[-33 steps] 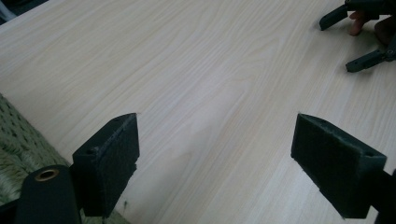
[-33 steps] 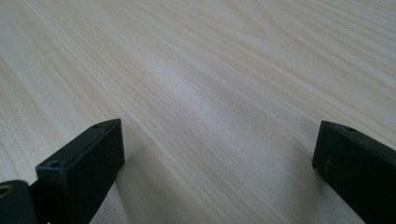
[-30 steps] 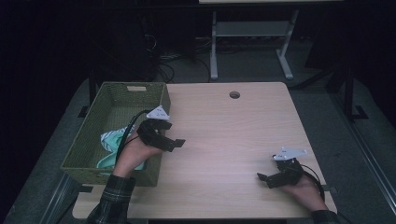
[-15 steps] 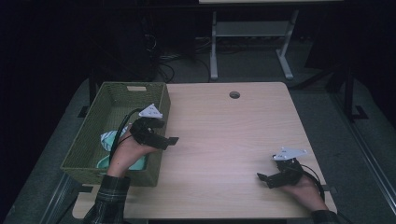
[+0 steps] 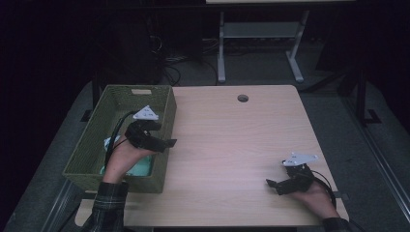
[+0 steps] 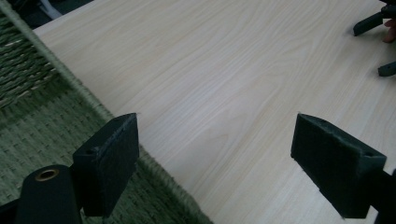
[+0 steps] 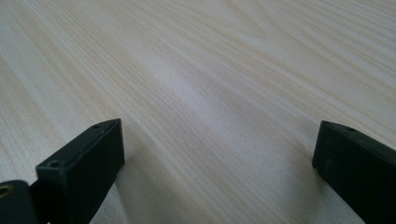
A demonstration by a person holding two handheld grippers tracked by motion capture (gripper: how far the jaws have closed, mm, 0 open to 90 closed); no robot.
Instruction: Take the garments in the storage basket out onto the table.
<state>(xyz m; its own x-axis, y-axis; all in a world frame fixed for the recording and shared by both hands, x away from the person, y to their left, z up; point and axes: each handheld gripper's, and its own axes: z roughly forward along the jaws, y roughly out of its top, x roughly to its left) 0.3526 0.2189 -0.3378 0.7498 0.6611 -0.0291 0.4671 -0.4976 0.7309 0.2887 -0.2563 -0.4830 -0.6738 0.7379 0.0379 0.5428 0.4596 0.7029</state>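
Left claw (image 5: 167,143) spread above the basket (image 5: 159,104) rim; right claw (image 5: 273,186) spread, low on the table (image 5: 232,140).

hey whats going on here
A person works at a wooden table with a gripper in each hand. The left gripper hangs at the rim of a green woven basket, jaws open and empty, with pale cloth lying inside the basket. The right gripper rests near the table's right front corner, jaws open.
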